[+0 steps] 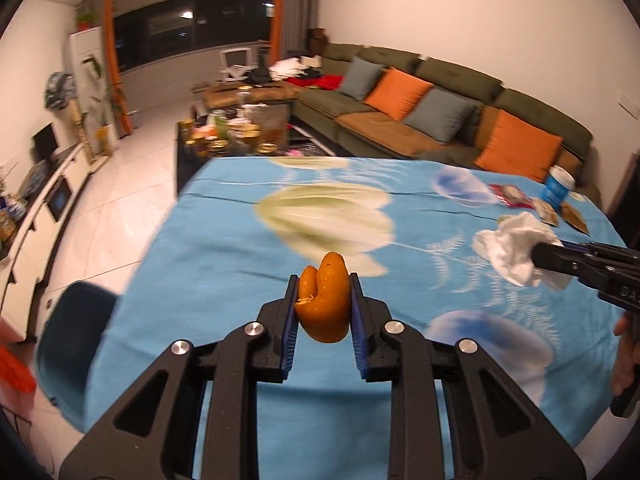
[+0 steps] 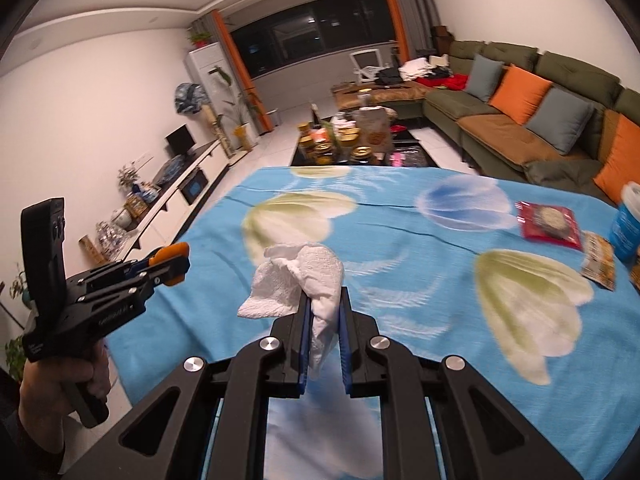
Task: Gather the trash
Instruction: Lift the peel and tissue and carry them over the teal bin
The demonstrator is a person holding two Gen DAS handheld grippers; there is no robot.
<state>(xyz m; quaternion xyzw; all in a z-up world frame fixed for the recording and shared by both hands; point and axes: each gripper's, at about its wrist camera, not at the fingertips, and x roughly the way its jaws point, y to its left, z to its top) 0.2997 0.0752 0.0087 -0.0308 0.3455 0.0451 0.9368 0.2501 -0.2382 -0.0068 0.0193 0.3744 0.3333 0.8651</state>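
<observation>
A curled orange peel (image 1: 323, 300), glossy and folded, is clamped in the left gripper (image 1: 323, 280). A crumpled white tissue (image 2: 298, 280) is pinched in the right gripper (image 2: 323, 300) above the table (image 2: 420, 280).

Two black two-finger tongs are in view, the left tongs (image 1: 323, 300) and the right tongs (image 2: 323, 312). One curled piece of orange fruit peel (image 1: 325, 300) and one crumpled white paper tissue (image 2: 298, 284) make up the loose scraps. On the blue flower-printed tabletop (image 2: 400, 240), at the far right, lie one red flat snack packet (image 2: 550, 222), one brown printed snack packet (image 2: 599, 258) and one blue tub with a white lid (image 2: 628, 226). The green sofa (image 2: 560, 100) far right carries three orange cushions and two grey ones.
</observation>
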